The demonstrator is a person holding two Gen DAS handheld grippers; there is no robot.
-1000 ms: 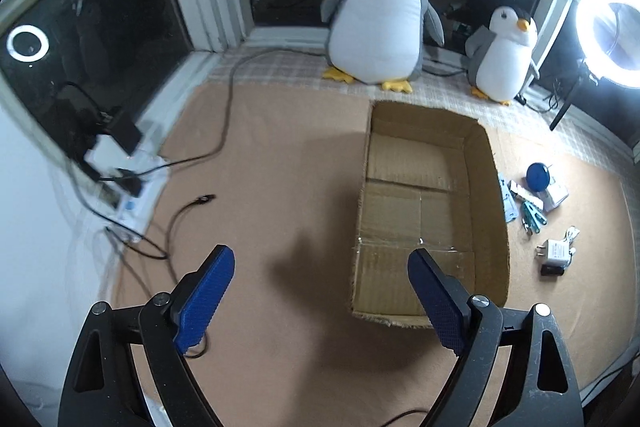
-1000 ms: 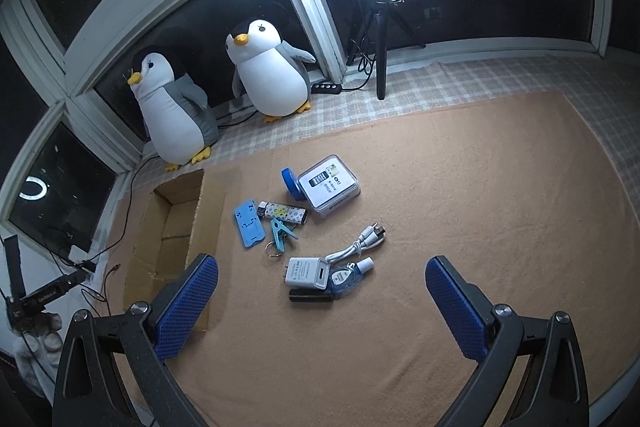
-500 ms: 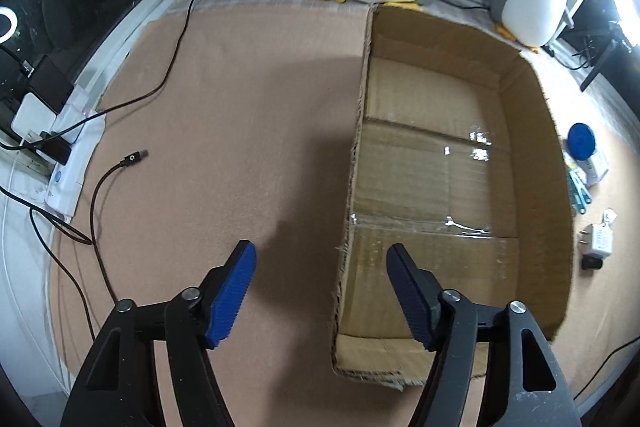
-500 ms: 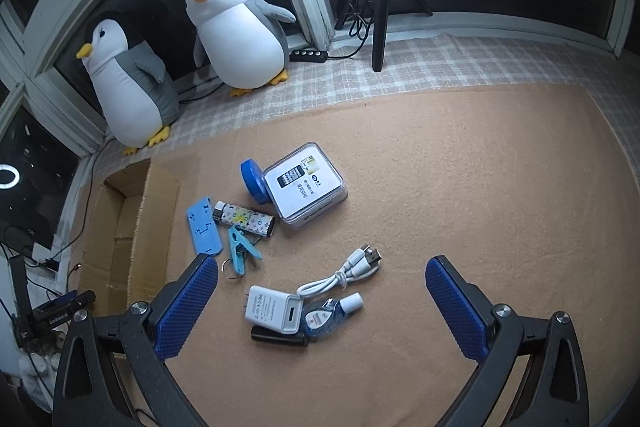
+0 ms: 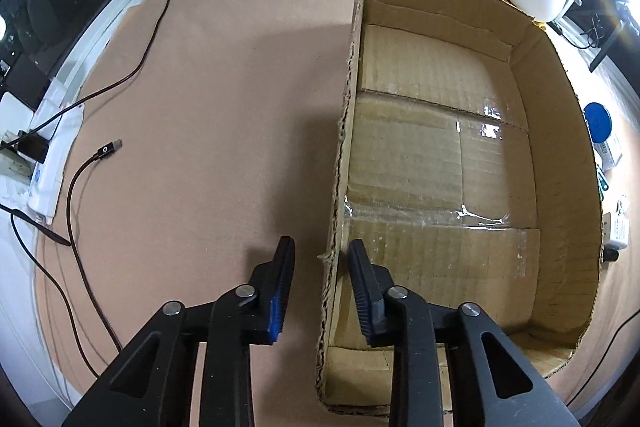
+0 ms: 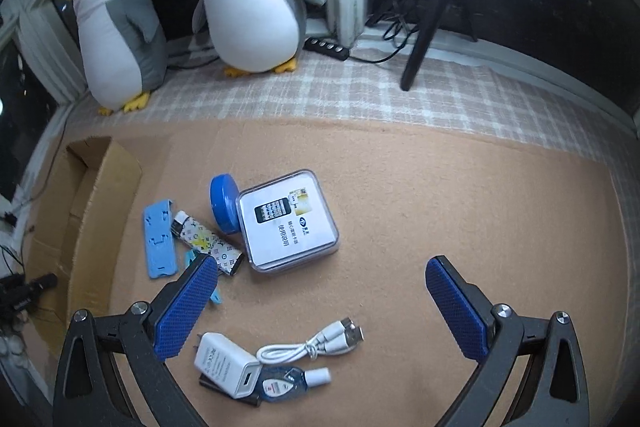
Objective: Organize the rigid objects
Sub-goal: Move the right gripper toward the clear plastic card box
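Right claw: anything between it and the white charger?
Nothing visible does. The right claw hangs open above the mat, and the white charger lies in plain view just below its left finger, beside the white cable and a small sanitizer bottle. Both are neighbours rather than blockers.

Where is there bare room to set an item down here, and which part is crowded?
The cardboard box floor is bare wall to wall. The tan mat is free right of the clear plastic case, up to the checked cloth. Crowded: between the box and case, and near the white charger and USB cable.
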